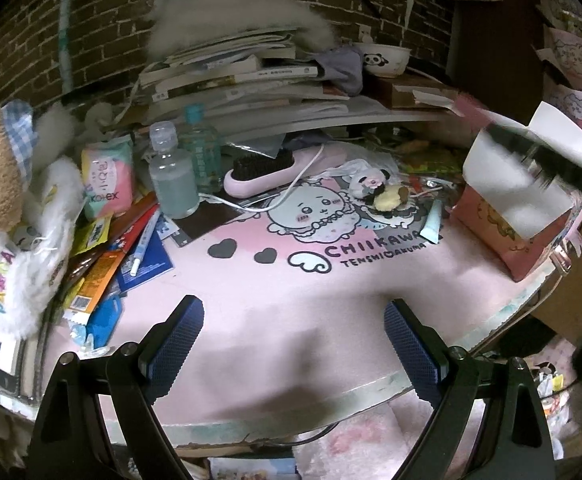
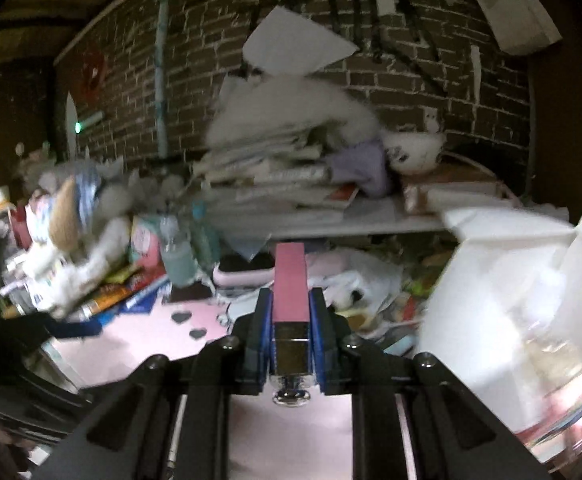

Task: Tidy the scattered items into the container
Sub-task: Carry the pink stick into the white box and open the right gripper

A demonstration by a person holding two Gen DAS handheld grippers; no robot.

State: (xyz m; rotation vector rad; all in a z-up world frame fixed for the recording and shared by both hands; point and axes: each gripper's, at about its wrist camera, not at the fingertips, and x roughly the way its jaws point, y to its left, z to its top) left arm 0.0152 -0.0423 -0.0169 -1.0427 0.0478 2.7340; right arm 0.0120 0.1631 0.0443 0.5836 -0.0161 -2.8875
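Only my right view shows my right gripper closed tight on a pink bar with a metal end, held above the counter. My left view shows my left gripper wide open, empty, over the pink mat; the clear container stands at its right.

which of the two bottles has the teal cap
The rear bottle, standing behind and right of the other. Its cap is teal; the front bottle has a clear, colourless cap and holds pale cloudy liquid.

Left gripper jaws wide apart; right gripper jaws clamped.
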